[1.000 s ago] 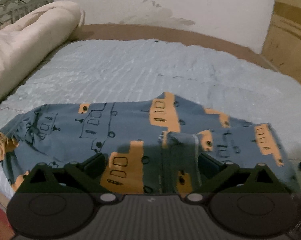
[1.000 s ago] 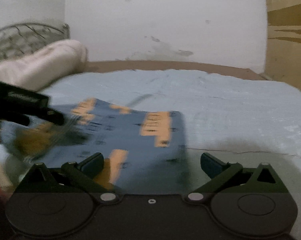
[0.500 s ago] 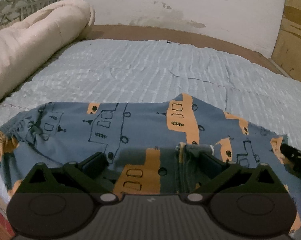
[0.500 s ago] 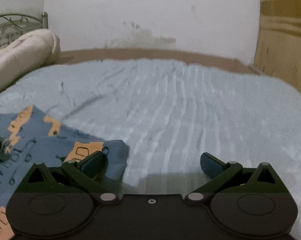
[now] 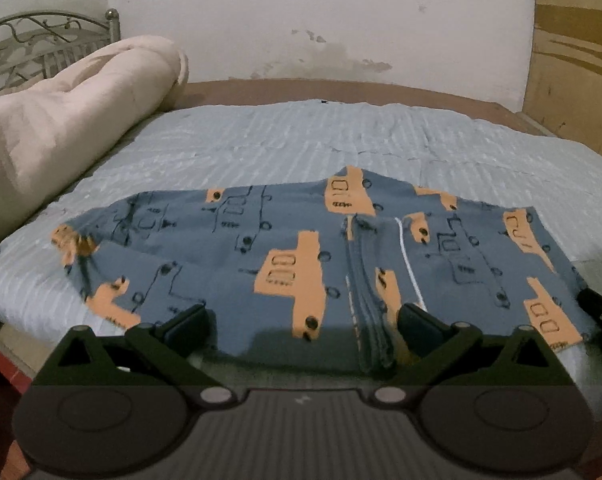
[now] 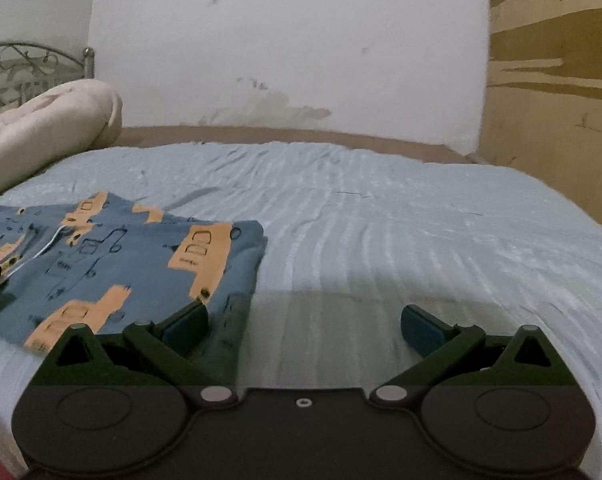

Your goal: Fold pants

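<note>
Blue pants (image 5: pixel 293 252) with orange vehicle prints lie folded and spread flat near the front edge of the bed; they also show at the left of the right wrist view (image 6: pixel 117 268). My left gripper (image 5: pixel 303 326) is open and empty, low over the pants' near edge, with a folded ridge of cloth by its right finger. My right gripper (image 6: pixel 303 324) is open and empty, its left finger at the pants' right corner, the rest over bare bedcover. The right gripper's tip (image 5: pixel 599 308) shows at the right edge of the left wrist view.
The light blue bedcover (image 6: pixel 401 220) stretches back to a brown bed frame and white wall. A rolled cream quilt (image 5: pixel 61 120) lies along the left, with a metal headboard (image 5: pixel 33 36) behind it. A wooden panel (image 6: pixel 553 92) stands at the right.
Both grippers have pulled back toward the front edge of the bed. The pants now lie flatter and farther away. The right gripper swung back left, so more of the pants shows.
</note>
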`<state>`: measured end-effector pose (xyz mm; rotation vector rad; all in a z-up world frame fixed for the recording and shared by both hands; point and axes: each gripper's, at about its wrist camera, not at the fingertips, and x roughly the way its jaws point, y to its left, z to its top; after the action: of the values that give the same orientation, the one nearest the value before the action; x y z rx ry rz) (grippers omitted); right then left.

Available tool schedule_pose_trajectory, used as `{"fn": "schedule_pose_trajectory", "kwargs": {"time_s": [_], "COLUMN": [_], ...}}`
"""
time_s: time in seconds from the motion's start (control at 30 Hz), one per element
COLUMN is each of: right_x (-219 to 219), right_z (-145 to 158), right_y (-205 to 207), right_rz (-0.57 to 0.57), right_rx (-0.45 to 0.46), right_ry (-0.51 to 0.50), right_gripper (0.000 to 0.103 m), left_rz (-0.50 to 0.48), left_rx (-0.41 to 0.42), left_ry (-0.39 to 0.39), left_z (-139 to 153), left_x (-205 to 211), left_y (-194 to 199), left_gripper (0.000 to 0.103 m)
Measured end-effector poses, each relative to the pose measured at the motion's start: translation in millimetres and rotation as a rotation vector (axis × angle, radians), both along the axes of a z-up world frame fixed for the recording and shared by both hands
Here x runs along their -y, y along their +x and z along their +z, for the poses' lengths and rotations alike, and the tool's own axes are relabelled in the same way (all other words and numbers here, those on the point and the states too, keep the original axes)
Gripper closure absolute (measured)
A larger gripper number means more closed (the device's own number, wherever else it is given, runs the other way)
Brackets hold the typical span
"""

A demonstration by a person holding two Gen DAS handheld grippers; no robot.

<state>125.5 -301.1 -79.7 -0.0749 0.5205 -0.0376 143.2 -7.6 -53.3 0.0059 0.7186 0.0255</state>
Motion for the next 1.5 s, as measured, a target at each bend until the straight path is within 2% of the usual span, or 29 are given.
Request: {"fn": "schedule_pose_trajectory", "kwargs": {"time_s": [0.27, 0.43, 0.57, 0.73, 0.87, 1.0, 1.13, 1.33, 1.5], "right_x": [-8.3, -10.4, -22.2, -58.2, -98.4, -135.7, -156.7, -158.8, -153.0], "right_z": [-13.9, -6.4, 8.9, 18.2, 18.0, 13.3, 7.2, -11.5, -18.6], "right_y": [-8.2, -10.8, -18.8, -12.6, -0.9, 9.4, 22.3, 34.5, 36.8], "right_rz": [0.004, -0.011, 0.009, 0.14, 0.271, 0.357, 0.339, 0.351, 0.352], "right_rx": [0.032, 0.042, 0.129, 0.163, 0.154, 0.138, 0.118, 0.094, 0.106], "right_ry": [-0.058, -0.063, -0.035, -0.004, -0.002, -0.044, -0.097, -0.111, -0.053], "right_gripper": [0.001, 0.001, 0.001, 0.001, 0.001, 0.001, 0.001, 0.001, 0.001], "left_rz": [-0.009, -0.008, 0.055, 0.143, 0.226, 0.281, 0.284, 0.271, 0.24], "left_rx": [0.013, 0.036, 0.077, 0.123, 0.119, 0.089, 0.074, 0.091, 0.116], "left_ry": [-0.005, -0.022, -0.003, 0.045, 0.061, 0.001, -0.081, -0.128, -0.188], "left_z": [-6.3, 9.7, 30.1, 57.4, 58.8, 41.6, 23.4, 7.9, 5.0], "left_x": [-4.9, -14.9, -35.1, -75.3, -110.5, -135.7, -150.3, -157.3, -161.1], "left_y": [-1.8, -6.0, -6.8, -5.7, -7.3, -9.7, -14.2, -6.2, 9.2], "left_gripper": [0.0, 0.001, 0.001, 0.001, 0.001, 0.001, 0.001, 0.001, 0.003]}}
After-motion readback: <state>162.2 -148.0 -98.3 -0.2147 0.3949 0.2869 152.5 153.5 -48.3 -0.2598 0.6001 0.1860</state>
